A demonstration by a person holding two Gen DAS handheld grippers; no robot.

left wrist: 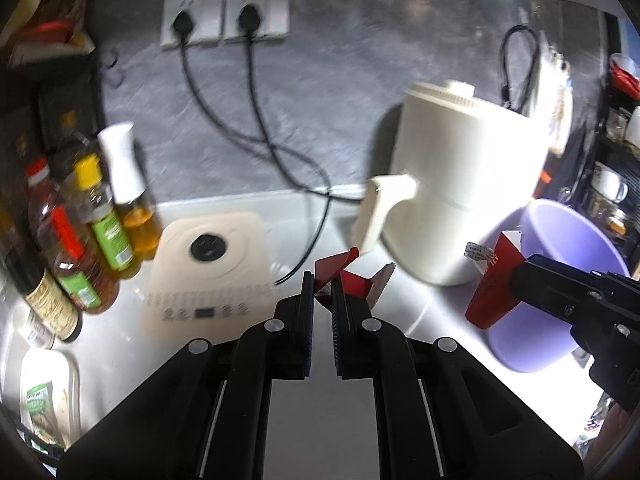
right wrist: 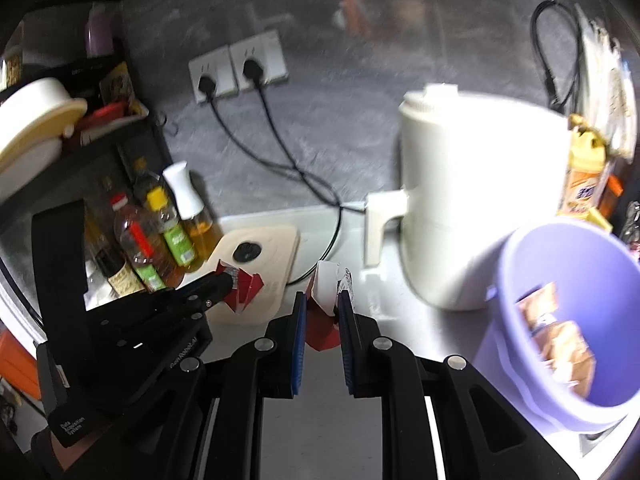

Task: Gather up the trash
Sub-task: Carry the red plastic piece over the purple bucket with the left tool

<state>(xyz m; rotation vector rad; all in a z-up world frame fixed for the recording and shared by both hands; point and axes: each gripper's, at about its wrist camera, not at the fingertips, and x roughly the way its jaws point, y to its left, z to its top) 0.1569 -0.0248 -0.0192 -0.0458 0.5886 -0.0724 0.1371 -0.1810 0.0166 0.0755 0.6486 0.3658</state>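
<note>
Both fingers clamped: left gripper (left wrist: 322,280) pinching red wrapper scrap (left wrist: 340,276), right gripper (right wrist: 323,300) red carton (right wrist: 322,312); carry over lavender bin (right wrist: 520,264), release only past rim

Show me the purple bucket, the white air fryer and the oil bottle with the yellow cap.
purple bucket (right wrist: 516,280), right wrist view, left rim.
white air fryer (left wrist: 472,152), left wrist view, body.
yellow-capped oil bottle (left wrist: 105,224), left wrist view, green label.

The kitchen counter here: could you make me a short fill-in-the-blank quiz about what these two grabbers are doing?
1. Each gripper, left and right, is shut on a scrap of ____ packaging.
2. The bin for the trash is ____ in colour.
3. The bin already holds crumpled ____ wrappers.
4. Two black plugs sit in the wall ____.

Missing words: red; purple; brown; sockets
</note>
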